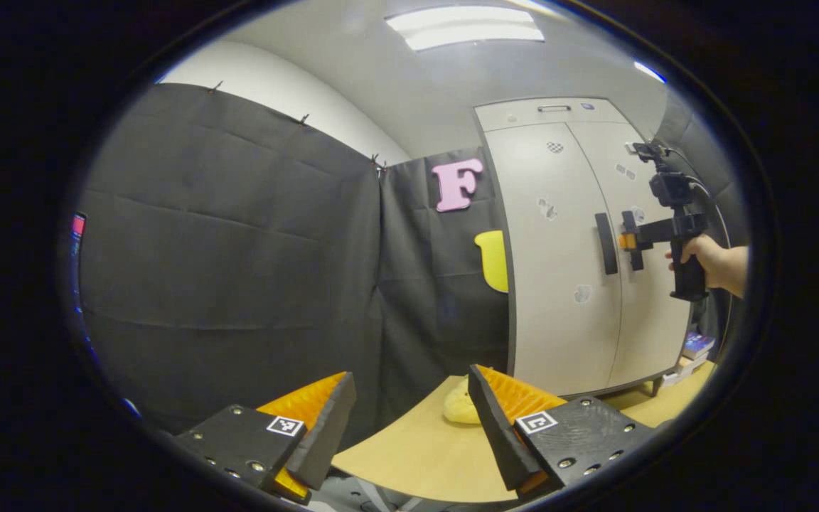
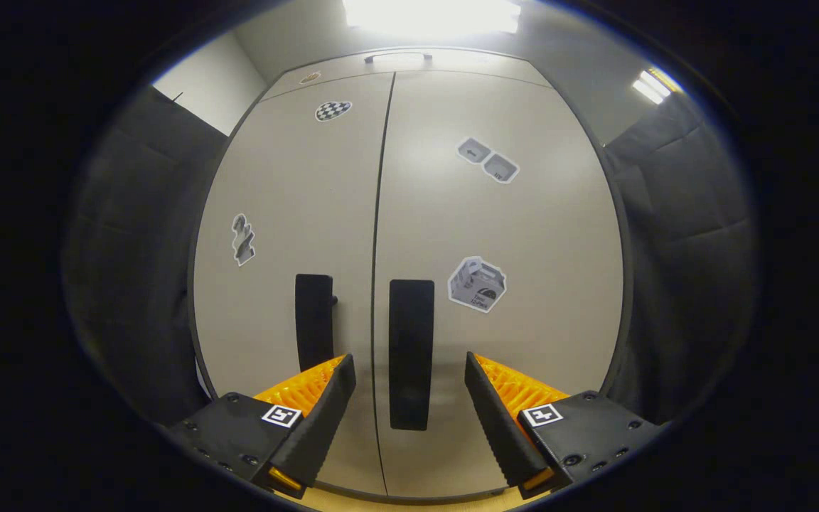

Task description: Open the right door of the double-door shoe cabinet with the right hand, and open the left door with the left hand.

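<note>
Around right door handle (image 2: 410, 353), right claw (image 2: 409, 384) spread

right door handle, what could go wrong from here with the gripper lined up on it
1. The right gripper is open with the right door handle between its fingers, but the left door handle sits close beside it; drifting sideways could catch that handle.
2. The handle is not clamped yet, so closing too early may grip only its edge and slip.
3. The left gripper hangs far from the cabinet, leaving a long reach.
</note>
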`<action>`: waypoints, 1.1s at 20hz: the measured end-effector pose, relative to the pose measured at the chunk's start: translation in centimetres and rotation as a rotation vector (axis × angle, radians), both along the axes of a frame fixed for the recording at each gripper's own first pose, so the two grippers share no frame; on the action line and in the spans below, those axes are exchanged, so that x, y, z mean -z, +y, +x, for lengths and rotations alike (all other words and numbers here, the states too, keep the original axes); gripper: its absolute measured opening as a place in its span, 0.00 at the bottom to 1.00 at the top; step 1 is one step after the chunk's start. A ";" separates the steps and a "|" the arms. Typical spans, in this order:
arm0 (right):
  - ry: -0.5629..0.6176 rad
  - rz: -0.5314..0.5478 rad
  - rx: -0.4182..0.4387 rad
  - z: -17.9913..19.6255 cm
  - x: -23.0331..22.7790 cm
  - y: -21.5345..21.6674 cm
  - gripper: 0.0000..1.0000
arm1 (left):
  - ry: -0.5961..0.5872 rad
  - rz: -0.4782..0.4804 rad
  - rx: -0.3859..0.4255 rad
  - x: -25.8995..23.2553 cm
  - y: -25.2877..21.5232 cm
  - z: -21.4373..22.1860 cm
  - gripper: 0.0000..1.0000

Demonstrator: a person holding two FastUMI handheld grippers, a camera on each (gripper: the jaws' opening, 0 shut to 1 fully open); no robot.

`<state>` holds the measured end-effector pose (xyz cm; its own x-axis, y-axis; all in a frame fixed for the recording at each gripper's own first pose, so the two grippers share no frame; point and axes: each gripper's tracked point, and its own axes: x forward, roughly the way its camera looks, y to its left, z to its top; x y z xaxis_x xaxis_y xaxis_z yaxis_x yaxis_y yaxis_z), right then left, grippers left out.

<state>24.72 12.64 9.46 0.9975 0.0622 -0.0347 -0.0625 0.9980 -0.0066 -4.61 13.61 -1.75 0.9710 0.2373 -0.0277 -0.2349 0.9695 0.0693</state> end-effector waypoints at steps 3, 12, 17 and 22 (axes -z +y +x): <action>0.020 -0.009 0.003 1.2 0.2 0.6 0.94 | 0.009 0.003 -0.031 0.1 1.4 -0.6 0.93; 0.100 0.089 0.064 2.3 1.5 -0.3 0.39 | 0.000 0.016 -0.058 -0.5 2.8 -1.0 0.93; 0.131 0.040 0.027 2.3 1.6 -0.2 0.13 | -0.024 0.002 -0.024 -1.3 1.6 -0.7 0.92; 0.161 0.078 -0.034 1.4 1.6 -0.2 0.12 | -0.052 0.011 0.024 -2.5 0.1 -0.7 0.93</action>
